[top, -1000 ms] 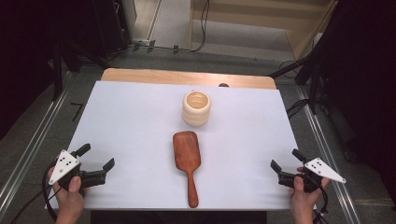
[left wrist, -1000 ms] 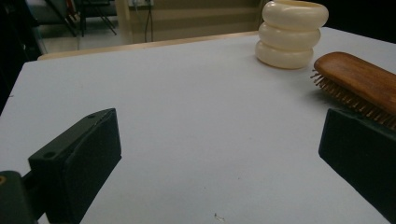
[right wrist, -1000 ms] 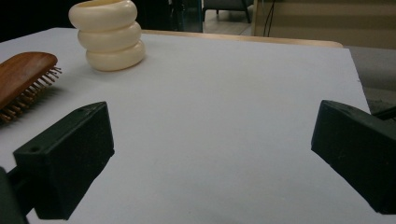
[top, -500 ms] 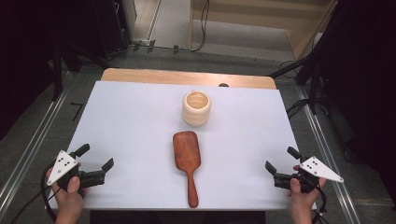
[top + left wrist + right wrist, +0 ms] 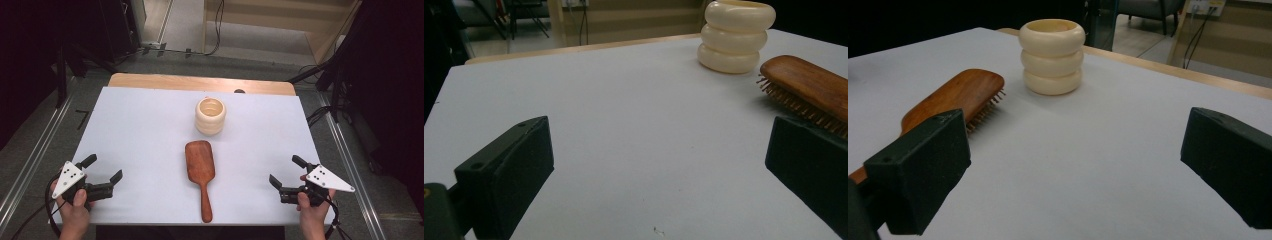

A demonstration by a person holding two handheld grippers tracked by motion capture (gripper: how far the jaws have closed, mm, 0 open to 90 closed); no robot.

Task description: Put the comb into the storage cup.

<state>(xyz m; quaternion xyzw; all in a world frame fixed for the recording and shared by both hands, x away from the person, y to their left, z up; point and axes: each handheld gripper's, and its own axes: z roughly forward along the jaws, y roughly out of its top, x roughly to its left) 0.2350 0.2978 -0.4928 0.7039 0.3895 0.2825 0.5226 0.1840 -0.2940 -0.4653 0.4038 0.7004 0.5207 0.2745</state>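
The wooden hairbrush (image 5: 201, 172) lies bristles down in the middle of the white surface (image 5: 140, 130), just before the cream ribbed cup (image 5: 210, 115). The left gripper (image 5: 104, 173) and right gripper (image 5: 285, 172) rest at the near corners, fingers wide open, holding nothing.

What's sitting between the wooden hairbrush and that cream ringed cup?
Nothing: the high view shows bare white tabletop between the hairbrush and the cup.

I hold my left gripper (image 5: 102, 169) low at my left, jaws wide apart; my right gripper (image 5: 286, 171) sits opposite, jaws equally spread, both pointing inward.
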